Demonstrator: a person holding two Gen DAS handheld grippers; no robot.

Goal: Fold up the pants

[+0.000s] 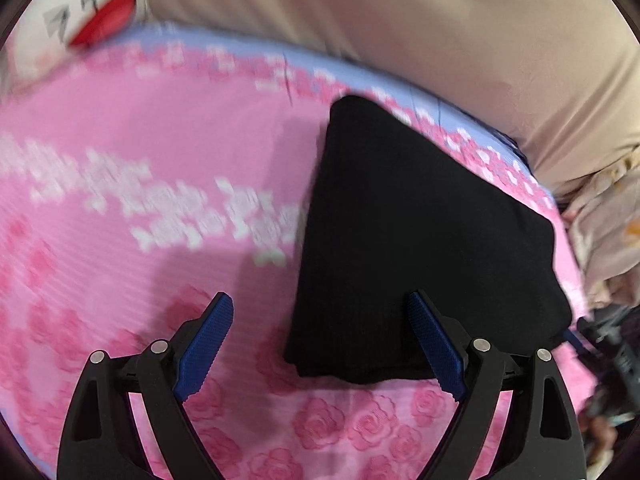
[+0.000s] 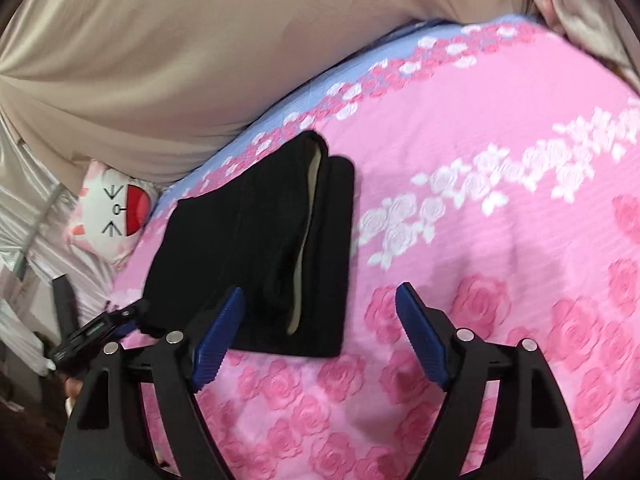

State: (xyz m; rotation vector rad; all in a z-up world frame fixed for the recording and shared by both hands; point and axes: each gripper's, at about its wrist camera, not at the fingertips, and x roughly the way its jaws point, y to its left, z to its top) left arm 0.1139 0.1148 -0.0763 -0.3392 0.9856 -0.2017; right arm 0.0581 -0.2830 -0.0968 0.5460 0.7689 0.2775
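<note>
A: Item one, left gripper [image 1: 320, 346]?
B: Jaws spread wide, blue ribbed pads facing each other, nothing clamped. The near-left corner of the folded black pants [image 1: 408, 248] lies between and below them; whether the right-hand pad touches the cloth cannot be told.

A: Item two, right gripper [image 2: 320, 336]?
B: Jaws likewise wide apart and empty. The pants [image 2: 256, 240] lie just left of the gap; the left pad overlaps their near edge in the picture, contact not certain. Pink bedspread shows between the pads.

A: Item three, the pants themselves?
B: One black bundle, folded into a compact stack of layers. A pale lining shows in a slit along the fold in the right wrist view. It lies flat on the bedspread [image 2: 500, 120], toward that cover's blue-bordered far edge.

A: Item four, the surface?
B: A bed, covered in pink fabric with darker pink roses near the pants, a band of white roses beside them, and a pale blue border [image 2: 280, 116] past them.

A: Item five, the room?
B: Beige cloth [image 2: 160, 60] rises beyond the pants, past the border. A white cushion with a red patch and whisker marks [image 2: 116, 210] sits off the bed corner, left of the pants in the right wrist view. The left wrist view is motion-blurred.
</note>
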